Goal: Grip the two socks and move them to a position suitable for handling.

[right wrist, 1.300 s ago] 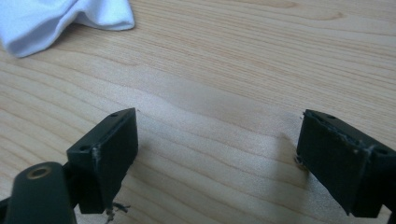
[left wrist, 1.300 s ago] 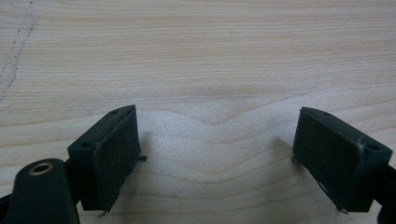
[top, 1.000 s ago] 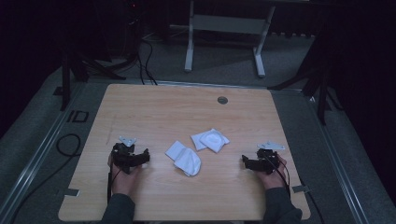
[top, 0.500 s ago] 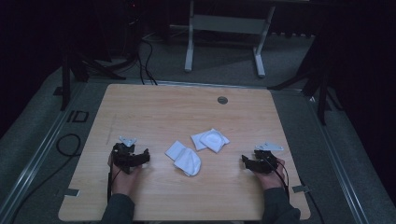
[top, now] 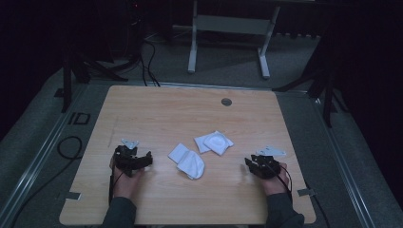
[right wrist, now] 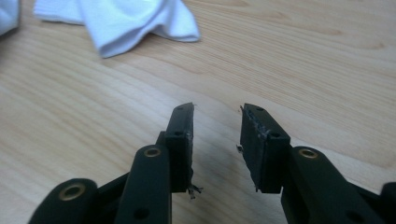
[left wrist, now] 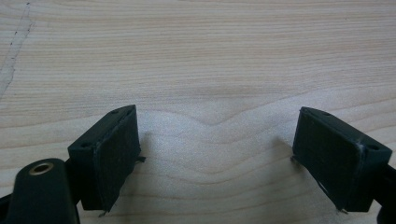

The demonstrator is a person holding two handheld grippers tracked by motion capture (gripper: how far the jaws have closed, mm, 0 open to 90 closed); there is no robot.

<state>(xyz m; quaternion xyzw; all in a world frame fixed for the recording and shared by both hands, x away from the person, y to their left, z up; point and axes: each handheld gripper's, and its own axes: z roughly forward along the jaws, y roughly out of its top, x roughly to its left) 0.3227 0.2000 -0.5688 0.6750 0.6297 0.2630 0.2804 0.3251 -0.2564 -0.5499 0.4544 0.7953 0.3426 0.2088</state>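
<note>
Both grippers low over the table near its front edge, two white cloths between them.

Since the earlier frames almost nothing differs: the cloths lie as they did, and both hands stay at the same spots. No containers on the table. Left gripper (top: pixel 148 158) sits toward the front left corner, jaws spread wide, holding nothing, bare wood between them in the left gripper view (left wrist: pixel 217 154). Right gripper (top: pixel 249 165) sits toward the front right corner, jaws parted by a narrower gap, released, nothing gripped (right wrist: pixel 216 140). Near cloth (top: pixel 187 161) lies crumpled mid-table toward the front, between the grippers, apart from both. Far cloth (top: pixel 214 142) lies just behind it. Small round grommet (top: pixel 226 101) near the back edge.
</note>
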